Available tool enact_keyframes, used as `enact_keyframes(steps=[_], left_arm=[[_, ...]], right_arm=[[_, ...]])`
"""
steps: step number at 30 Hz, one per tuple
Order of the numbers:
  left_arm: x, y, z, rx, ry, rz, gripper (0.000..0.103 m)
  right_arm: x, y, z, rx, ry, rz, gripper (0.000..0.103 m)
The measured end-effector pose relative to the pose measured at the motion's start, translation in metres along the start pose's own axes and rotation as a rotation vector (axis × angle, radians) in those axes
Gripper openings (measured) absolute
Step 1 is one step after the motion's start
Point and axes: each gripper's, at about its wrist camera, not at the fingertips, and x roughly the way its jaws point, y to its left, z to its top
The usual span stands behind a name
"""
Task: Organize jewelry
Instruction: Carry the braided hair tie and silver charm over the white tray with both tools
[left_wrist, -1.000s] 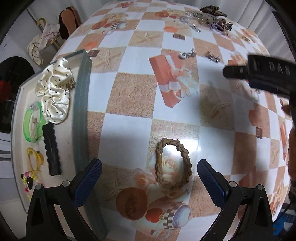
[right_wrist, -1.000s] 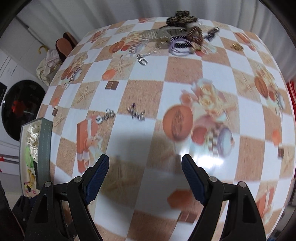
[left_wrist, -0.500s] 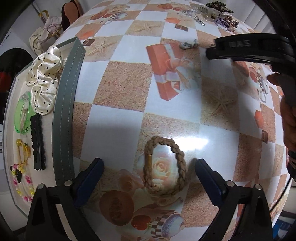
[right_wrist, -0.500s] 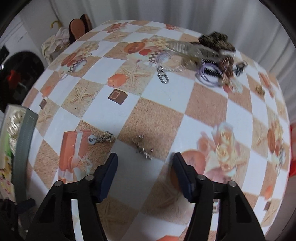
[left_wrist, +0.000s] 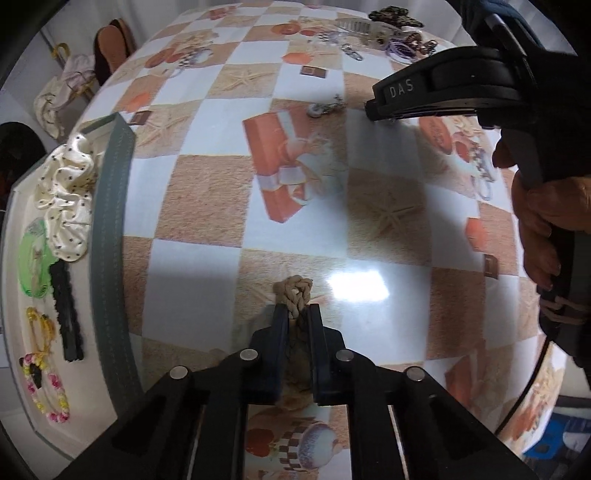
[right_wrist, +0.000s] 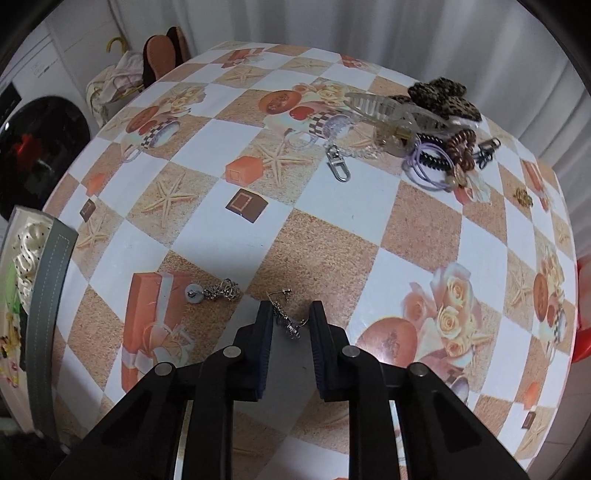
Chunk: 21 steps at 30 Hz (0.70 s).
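I am pressing the left gripper (left_wrist: 296, 321) down onto the braided beige hair tie (left_wrist: 294, 292). Its jaws have just been closing and they are now clenching the tie between the pads; only the knotted top of the tie is sticking out above the fingertips, low in the centre of the left wrist view, on the checkered tablecloth (left_wrist: 207, 192).

My right gripper (right_wrist: 291, 317) is sitting low in the centre of its own view. Its jaws have also just been closing, and a small silver earring (right_wrist: 285, 317) is lying between them on the cloth. The left pad seems to be touching it, but a gap is showing on the right side, so I am not calling it gripped.

A second silver earring (right_wrist: 214, 291) is lying just to the left of the right gripper. At the upper right of the right wrist view a pile of hair clips and hair ties (right_wrist: 428, 125) is waiting. At the left edge of the left wrist view the grey tray (left_wrist: 110, 229) is holding a dotted scrunchie (left_wrist: 68, 192) and a green clip (left_wrist: 33, 262).
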Motion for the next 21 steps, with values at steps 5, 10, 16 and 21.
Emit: enact_keyframes(steps=[5,10,16,21], left_arm=[[-0.011,0.011,0.004,-0.028,-0.012,-0.066,0.015],[-0.026,0.020,0.007,-0.023,-0.034,-0.094,0.015],[-0.040,0.032,0.003,-0.007,-0.057,-0.109,0.015],[-0.052,0.040,-0.004,0.006,-0.078,-0.120,0.015]], right_arm=[[-0.009,-0.015,-0.012,0.109,0.010,0.066,0.021],[-0.022,-0.023,-0.032,0.196,0.021,0.110,0.021],[-0.040,-0.021,-0.058,0.263,0.035,0.150,0.021],[-0.052,-0.017,-0.075,0.316,0.042,0.176,0.021]])
